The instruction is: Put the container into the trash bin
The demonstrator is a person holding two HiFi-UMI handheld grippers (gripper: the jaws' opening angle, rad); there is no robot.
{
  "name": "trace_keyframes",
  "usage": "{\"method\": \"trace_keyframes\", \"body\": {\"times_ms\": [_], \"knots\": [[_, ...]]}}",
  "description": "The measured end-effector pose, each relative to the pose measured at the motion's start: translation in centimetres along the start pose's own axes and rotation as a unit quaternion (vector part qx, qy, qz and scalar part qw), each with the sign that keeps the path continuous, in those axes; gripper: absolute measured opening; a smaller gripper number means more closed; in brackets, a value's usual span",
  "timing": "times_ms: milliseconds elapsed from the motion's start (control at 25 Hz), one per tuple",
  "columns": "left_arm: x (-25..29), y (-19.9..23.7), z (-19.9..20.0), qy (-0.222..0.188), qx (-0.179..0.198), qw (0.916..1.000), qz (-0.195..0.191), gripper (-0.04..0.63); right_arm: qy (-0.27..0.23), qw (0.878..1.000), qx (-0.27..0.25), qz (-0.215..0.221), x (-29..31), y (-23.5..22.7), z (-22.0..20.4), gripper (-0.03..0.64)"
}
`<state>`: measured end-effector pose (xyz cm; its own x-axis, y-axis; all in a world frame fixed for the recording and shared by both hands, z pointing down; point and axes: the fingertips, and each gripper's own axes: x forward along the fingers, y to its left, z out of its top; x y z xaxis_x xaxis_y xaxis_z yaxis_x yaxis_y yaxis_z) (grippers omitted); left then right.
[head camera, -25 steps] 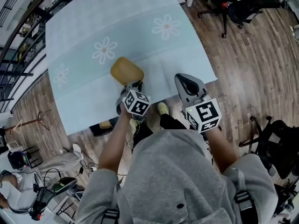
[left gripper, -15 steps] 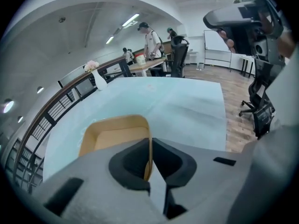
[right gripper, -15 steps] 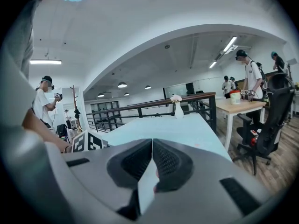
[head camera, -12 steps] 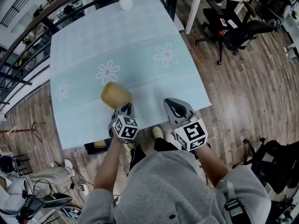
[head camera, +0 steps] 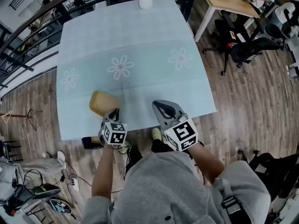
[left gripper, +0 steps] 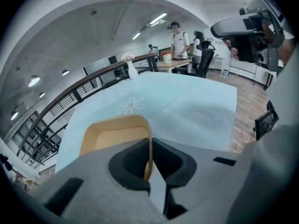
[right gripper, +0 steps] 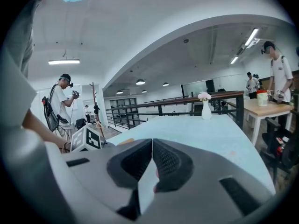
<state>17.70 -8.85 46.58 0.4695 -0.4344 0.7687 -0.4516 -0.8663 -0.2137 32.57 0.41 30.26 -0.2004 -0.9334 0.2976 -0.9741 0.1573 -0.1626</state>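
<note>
Presently, the left gripper (head camera: 113, 112) has its jaws clamped on the right-hand side wall of the tan container (head camera: 101, 102). In the left gripper view the thin wall stands upright between the two dark pads (left gripper: 133, 162), with the container's (left gripper: 114, 133) open, shallow inside facing up beyond them. The container sits over the near edge of the table (head camera: 140, 45), toward its near-left corner. I cannot tell from the head view whether its base rests on the light blue daisy-print cloth or is clear of it. The right gripper (head camera: 163, 107) is beside the left one, further right along the same near edge, and its tips reach over the cloth. In the right gripper view its jaws are together, pad against pad, with nothing between them. Each gripper carries its marker cube (head camera: 113, 133) toward my body. A white vase (head camera: 145, 0) with flowers stands at the middle of the far edge, well apart from the container. Wooden floor (head camera: 247, 97) lies to the right of the table, and a dark office chair (head camera: 247, 50) stands on it.
</note>
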Motion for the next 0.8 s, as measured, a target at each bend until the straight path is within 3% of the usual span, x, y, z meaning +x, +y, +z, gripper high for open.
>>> {"method": "trace_keyframes", "body": {"times_ms": [240, 440, 800], "knots": [[-3.2, 4.2, -4.8, 0.008, -0.065, 0.9966, 0.05, 0.034, 0.011, 0.998, -0.026, 0.061, 3.0, 4.9, 0.8, 0.026], [-6.5, 9.1, -10.0, 0.015, -0.121, 0.9889, 0.086, 0.034, 0.031, 0.992, -0.051, 0.115, 7.8, 11.2, 1.4, 0.026], [-11.7, 15.2, -20.8, 0.037, -0.211, 0.9668, 0.139, 0.034, 0.062, 0.974, -0.081, 0.202, 14.3, 22.3, 0.6, 0.026]]}}
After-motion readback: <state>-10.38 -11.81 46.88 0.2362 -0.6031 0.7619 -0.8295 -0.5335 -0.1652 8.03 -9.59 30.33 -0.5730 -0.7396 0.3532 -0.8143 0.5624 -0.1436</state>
